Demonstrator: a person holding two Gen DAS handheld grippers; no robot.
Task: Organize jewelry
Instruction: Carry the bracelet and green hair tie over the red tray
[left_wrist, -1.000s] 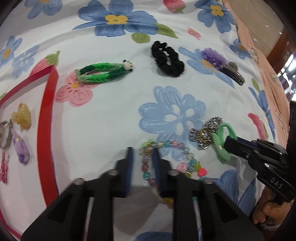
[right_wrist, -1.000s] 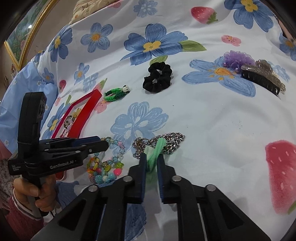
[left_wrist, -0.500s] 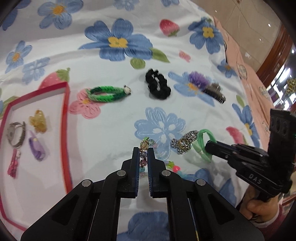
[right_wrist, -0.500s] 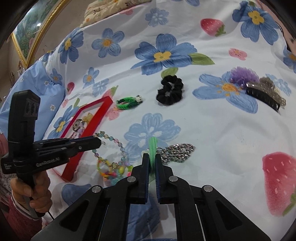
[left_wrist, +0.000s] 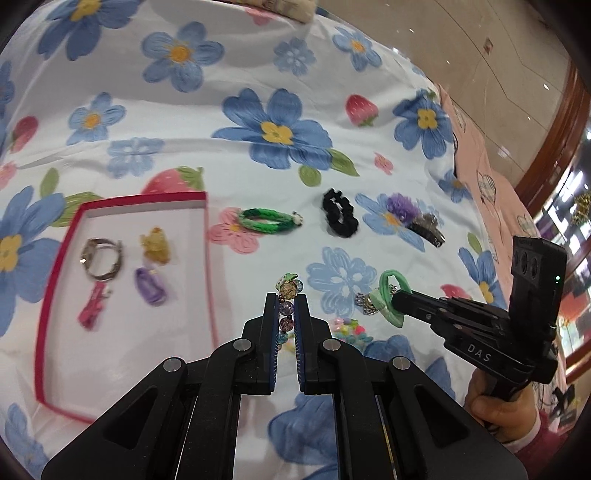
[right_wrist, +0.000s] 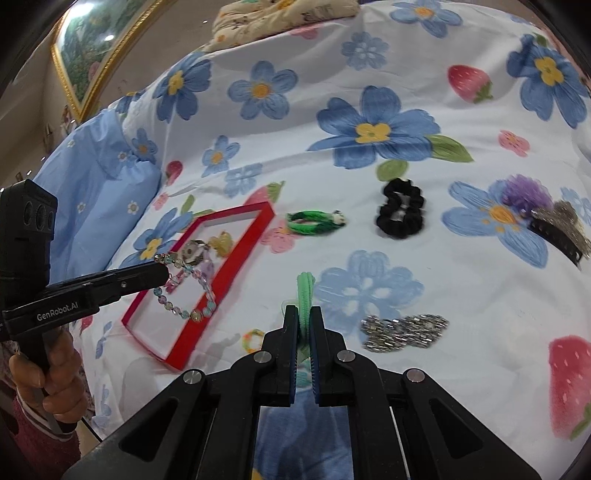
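Two grippers are up: the left gripper and the right gripper. One red tray sits at nine o'clock on the flowered sheet, with four pieces inside: one watch, one yellow clip, one purple clip and one pink clip. One beaded bracelet, one mint green hair tie. On the sheet: one green woven bracelet at twelve o'clock, one black scrunchie, one purple scrunchie, one dark claw clip towards two o'clock, one silver chain, and one small multicoloured bead bracelet.
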